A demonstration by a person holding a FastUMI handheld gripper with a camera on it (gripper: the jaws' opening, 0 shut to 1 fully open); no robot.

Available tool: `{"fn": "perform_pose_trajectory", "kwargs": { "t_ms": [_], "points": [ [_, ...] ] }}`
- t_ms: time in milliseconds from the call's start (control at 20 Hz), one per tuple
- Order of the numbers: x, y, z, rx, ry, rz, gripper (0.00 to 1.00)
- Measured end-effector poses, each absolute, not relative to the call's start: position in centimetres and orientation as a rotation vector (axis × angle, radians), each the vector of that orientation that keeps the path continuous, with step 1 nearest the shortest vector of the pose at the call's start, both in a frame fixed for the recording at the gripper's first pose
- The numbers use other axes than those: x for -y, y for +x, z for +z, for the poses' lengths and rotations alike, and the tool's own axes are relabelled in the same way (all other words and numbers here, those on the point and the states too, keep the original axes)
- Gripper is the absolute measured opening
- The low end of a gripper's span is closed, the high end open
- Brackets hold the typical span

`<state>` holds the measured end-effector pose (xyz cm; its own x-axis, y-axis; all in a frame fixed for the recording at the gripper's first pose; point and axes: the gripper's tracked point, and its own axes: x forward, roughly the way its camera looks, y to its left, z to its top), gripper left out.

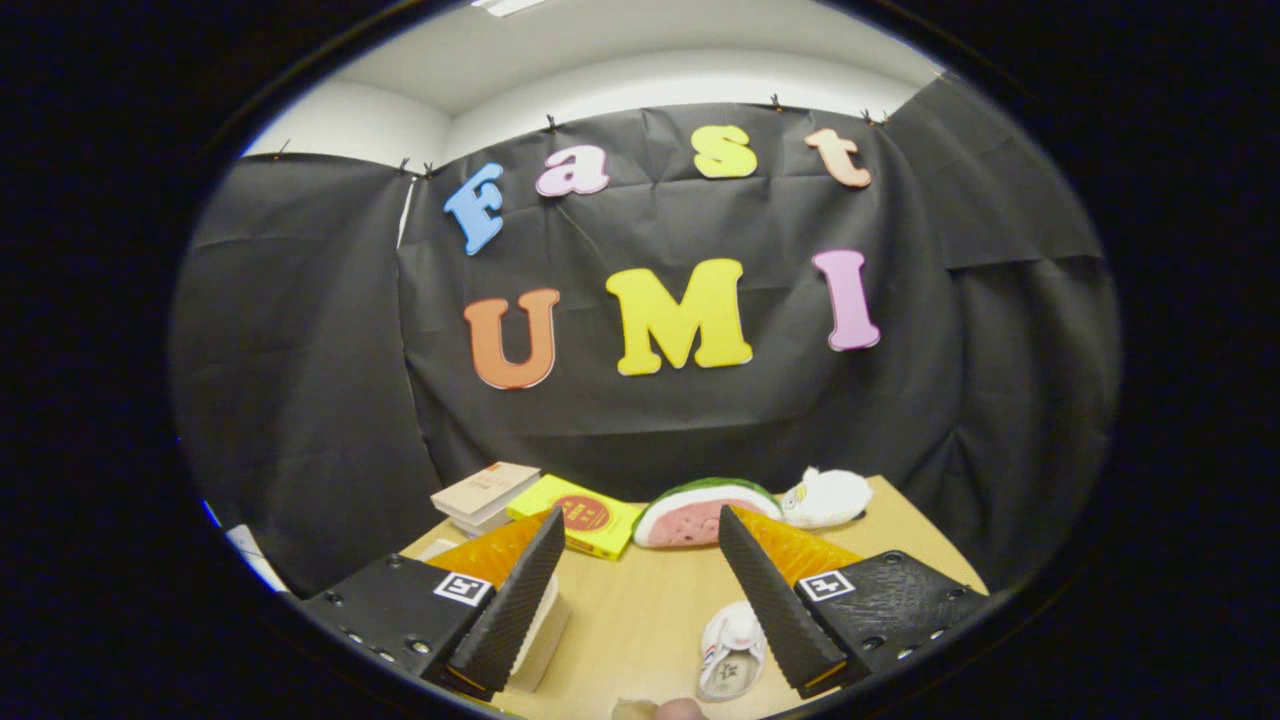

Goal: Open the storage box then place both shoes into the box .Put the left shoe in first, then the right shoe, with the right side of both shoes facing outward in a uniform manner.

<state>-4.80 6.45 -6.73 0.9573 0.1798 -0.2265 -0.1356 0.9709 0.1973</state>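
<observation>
White shoe (730, 650) lies between the open gripper's (640, 580) fingers.

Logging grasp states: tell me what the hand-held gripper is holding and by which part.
Nothing. The hand-held gripper is open, bare table between its fingers; a white shoe lies beside one finger, ungripped.

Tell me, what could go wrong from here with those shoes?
The gripper is open with nothing between its fingers, and one white shoe lies close against one finger; a careless move might knock it aside. Something pale, perhaps the box, sits half hidden behind the other finger, so reaching it could be clumsy. The books, watermelon toy and white plush beyond crowd the table.
</observation>
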Motion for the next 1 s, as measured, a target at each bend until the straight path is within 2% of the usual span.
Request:
{"fn": "perform_pose_trajectory", "kwargs": {
  "t_ms": [600,1000],
  "points": [
    [-17.1,-6.9,-19.0,-0.564,0.377,0.352,0.95],
    [-20.5,-6.6,-24.5,-0.733,0.494,0.381,0.95]
  ]
}}
